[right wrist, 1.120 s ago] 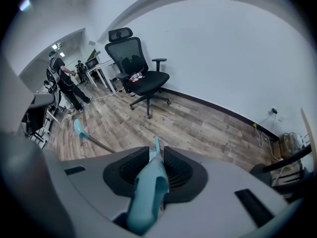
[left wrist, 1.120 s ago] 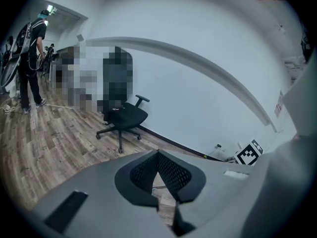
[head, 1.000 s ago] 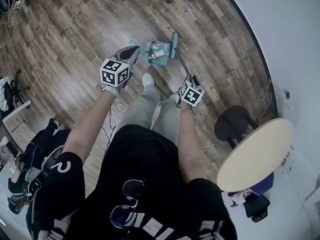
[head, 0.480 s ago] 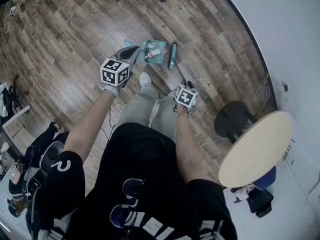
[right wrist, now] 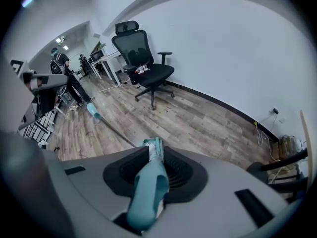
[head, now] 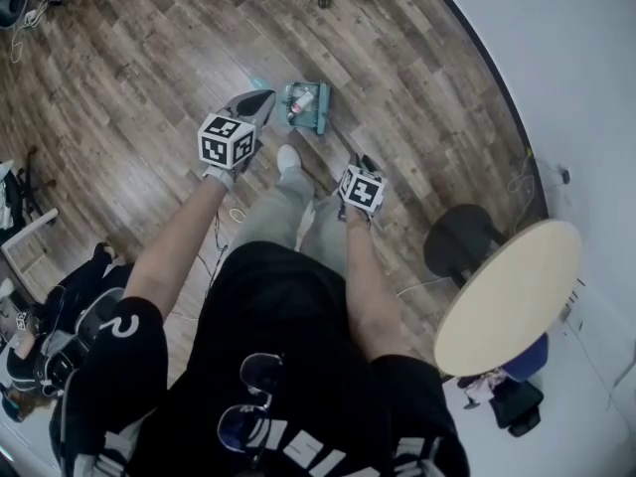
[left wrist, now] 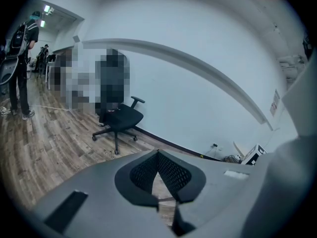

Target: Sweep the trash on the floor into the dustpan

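A teal dustpan (head: pixel 301 107) lies on the wood floor ahead of my feet, with light scraps of trash (head: pixel 304 98) inside it. The teal broom head (head: pixel 324 115) rests against the pan's right side. My right gripper (head: pixel 364 161) is shut on the broom's teal handle (right wrist: pixel 148 187), which runs between its jaws (right wrist: pixel 154 155). My left gripper (head: pixel 260 100) hovers just left of the pan. Its jaws (left wrist: pixel 157 155) meet at the tips, apparently pinching the thin dustpan handle; the teal end of that handle (head: pixel 256 81) pokes out beyond them.
A round wooden table (head: pixel 512 296) and a black stool (head: pixel 462 241) stand at the right by the white wall. A black office chair (right wrist: pixel 146 71) stands by the wall ahead. Bags and shoes (head: pixel 60 336) lie at the left. A cable loop (head: pixel 238 212) lies near my feet.
The broom head has slid left from open floor up against the dustpan's side. My right gripper moved left with it. The left gripper hardly moved.
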